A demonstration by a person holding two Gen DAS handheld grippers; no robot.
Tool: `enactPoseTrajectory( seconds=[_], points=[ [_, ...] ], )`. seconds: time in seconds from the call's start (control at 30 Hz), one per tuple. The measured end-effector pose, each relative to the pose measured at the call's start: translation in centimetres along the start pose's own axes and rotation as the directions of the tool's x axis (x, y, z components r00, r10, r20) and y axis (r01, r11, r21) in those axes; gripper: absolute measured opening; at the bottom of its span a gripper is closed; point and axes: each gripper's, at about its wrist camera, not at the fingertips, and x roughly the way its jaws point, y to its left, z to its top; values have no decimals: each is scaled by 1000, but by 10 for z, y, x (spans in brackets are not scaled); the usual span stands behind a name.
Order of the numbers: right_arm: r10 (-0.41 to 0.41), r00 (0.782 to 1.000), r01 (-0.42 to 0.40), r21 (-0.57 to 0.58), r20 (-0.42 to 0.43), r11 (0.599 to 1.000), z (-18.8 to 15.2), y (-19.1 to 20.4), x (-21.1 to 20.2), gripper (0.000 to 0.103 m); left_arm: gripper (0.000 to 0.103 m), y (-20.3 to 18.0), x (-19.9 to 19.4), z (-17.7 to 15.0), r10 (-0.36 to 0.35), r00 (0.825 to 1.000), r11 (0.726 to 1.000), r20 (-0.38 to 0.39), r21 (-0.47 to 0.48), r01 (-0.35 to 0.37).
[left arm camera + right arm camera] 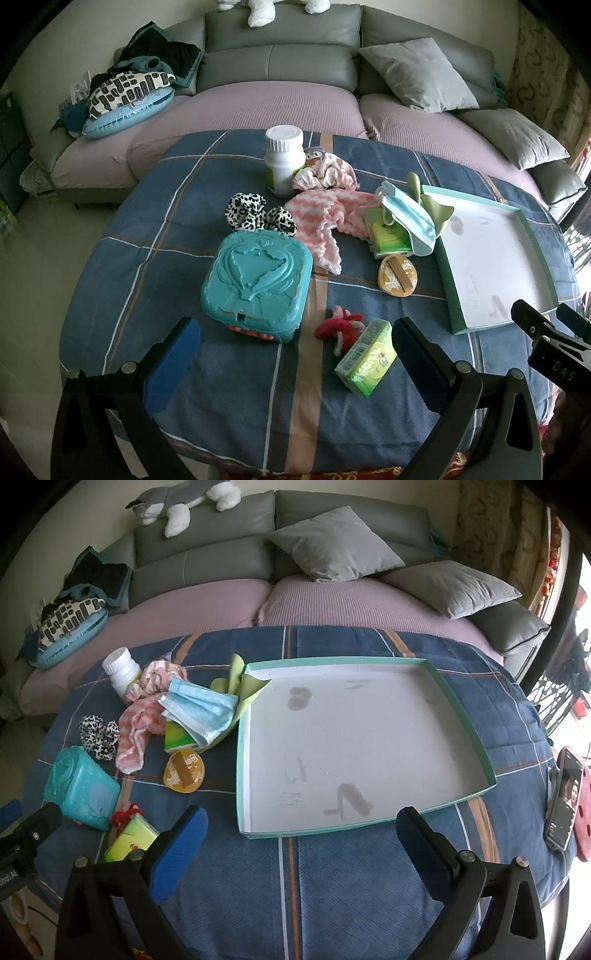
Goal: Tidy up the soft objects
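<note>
Both sets of jaws stand wide apart, nothing between them. Left gripper (295, 354) hovers low over the bench (229, 398), which wears a blue plaid cloth. Right gripper (301, 836) hangs just short of the near rim of the tray (242, 760).

Step in hand, as I judge it: the very start. Tray is bare, a shallow white cardboard lid with mint-green walls and a few grey smudges. No soft item moved in yet.

Soft things all lie left of the tray:
- red scrunchie (341, 326), crumpled, touching a green tissue pack (365, 360), closest to the left jaws
- leopard-print scrunchie (258, 216), fuzzy, behind the teal box (256, 284)
- pink-and-white cloth (325, 225), ribbed, limp, spread flat
- pink frilly scrunchie (328, 171) against the white bottle (283, 162)
- blue face mask (410, 221), pleated, draped over a second tissue pack (389, 236) and a lime-green cloth (436, 212)

Hard items: teal box, moulded plastic, embossed lid; bottle, smooth; round amber puck (398, 275), glossy.

Next move likely calls for the left jaws to drop onto the red scrunchie and pinch its bulk clear of the tissue pack, then carry it right into the tray.
</note>
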Motion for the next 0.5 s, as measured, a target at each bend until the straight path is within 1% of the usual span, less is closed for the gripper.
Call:
enactPoseTrajectory(
  seconds=[0.5],
  points=[
    [9, 1000, -10, 17, 2, 1000, 2, -4, -7, 103, 103, 0, -6, 0, 1, 1000, 1000, -2, -3, -1]
  ],
)
